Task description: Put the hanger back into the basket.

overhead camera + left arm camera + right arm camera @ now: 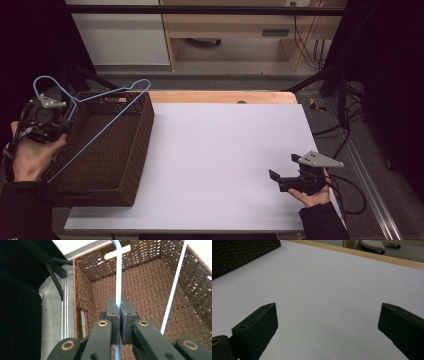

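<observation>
At the left of the frame, the left gripper (44, 117) clamps the blue hanger (107, 111) over the wicker basket (131, 165); lowering and releasing looks next. The right gripper (287, 175) waits open, lower right.

The basket (107, 150) sits on the table's (225, 150) left end.

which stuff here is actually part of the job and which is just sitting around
In the job:
- thin light-blue wire hanger
- brown woven wicker basket
- left gripper, clamped on the hanger

Just there:
- right gripper, open above the table
- white table top
- black cables on the floor
</observation>
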A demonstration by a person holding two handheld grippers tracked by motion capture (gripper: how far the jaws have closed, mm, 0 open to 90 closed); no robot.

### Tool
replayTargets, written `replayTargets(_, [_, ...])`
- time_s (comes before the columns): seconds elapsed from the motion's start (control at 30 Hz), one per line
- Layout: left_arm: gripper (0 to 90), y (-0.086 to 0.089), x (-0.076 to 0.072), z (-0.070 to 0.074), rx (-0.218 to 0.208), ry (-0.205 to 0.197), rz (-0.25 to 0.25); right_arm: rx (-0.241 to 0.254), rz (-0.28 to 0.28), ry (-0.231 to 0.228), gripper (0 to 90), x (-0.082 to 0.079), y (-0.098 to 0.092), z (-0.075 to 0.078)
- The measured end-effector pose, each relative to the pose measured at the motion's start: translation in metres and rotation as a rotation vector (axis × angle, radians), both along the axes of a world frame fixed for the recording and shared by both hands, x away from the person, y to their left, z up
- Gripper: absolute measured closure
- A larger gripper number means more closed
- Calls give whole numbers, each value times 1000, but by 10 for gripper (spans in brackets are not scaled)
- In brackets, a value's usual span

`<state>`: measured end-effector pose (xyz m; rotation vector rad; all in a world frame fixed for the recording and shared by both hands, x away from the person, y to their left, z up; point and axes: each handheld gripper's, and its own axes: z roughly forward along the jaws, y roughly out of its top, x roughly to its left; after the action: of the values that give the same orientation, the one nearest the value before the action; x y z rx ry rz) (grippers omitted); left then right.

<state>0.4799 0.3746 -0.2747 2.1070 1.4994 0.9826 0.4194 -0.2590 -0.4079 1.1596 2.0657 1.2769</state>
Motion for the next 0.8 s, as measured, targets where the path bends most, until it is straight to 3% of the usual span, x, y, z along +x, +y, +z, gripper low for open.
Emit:
replayTargets(0.27, [871,15,3,-13,10,14,36,-2,0,-3,34,0,0,0])
replayTargets(0.5, [871,18,6,-27,23,35,45,-2,0,-5,33,0,0,0])
replayTargets(0.67, [871,17,9,-44,29,45,46,-1,1,-6,33,0,0,0])
replayTargets(0.8, [871,18,13,-60,31,75,52,-2,4,-8,33,0,0,1])
